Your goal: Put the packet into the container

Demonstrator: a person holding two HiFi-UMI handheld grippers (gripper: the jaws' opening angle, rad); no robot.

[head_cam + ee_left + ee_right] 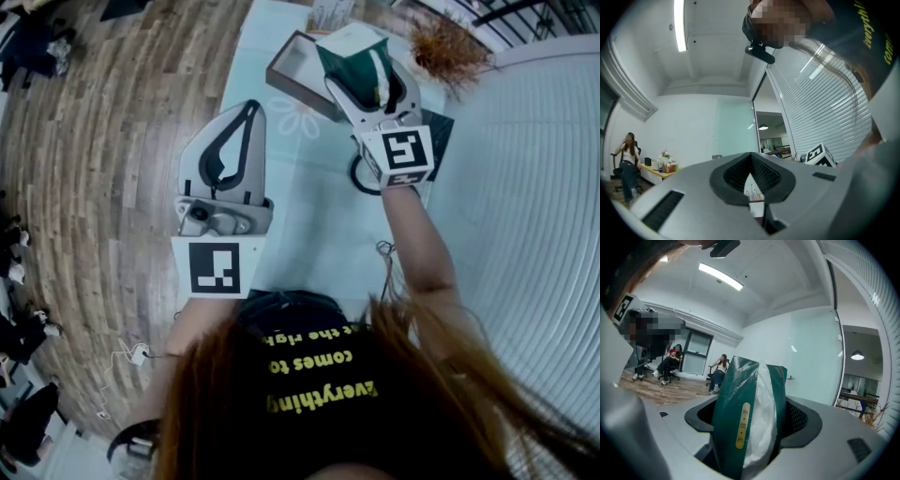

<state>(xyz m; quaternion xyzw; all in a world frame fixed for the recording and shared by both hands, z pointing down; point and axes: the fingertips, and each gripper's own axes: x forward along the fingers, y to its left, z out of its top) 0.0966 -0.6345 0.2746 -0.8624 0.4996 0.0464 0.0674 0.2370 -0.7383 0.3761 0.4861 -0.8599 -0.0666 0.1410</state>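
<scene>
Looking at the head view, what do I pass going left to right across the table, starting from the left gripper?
left gripper → container → packet → dried plant

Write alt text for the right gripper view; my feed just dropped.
The right gripper is shut on a green packet, held upright with white contents showing. Behind it is an office with two seated people at left and a ceiling light strip.
</scene>
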